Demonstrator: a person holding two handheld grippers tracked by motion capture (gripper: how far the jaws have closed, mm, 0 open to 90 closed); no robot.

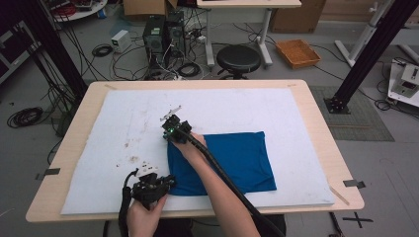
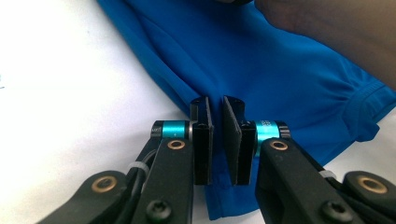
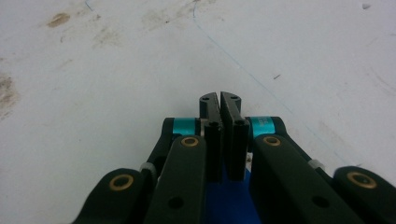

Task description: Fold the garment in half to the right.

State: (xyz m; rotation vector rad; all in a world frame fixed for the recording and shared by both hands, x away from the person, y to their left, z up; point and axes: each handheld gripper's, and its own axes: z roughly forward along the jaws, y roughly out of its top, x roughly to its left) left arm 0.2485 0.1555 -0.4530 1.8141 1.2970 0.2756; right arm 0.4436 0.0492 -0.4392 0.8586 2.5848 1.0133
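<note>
We see a blue cloth (image 1: 232,160) lying folded flat on a white sheet (image 1: 123,128) that covers the tabletop (image 1: 316,113). The cloth sits toward the near side of the sheet, a bit right of the middle.

The left gripper (image 1: 168,183) is at the near left corner of the cloth. In the left gripper view its jaws are almost closed, with only a thin gap, and a fold at the edge of the blue cloth (image 2: 280,74) is pinched between them.

The right gripper (image 1: 168,131) is at the far left corner of the cloth, and the person's arm reaches across the cloth to get there. In the right gripper view its jaws are pressed tight together. A bit of blue cloth (image 3: 231,198) shows low between them, so it has hold of that corner. Past the jaws lies the white sheet (image 3: 116,74), with some brown stains (image 3: 58,19) on it.
</note>
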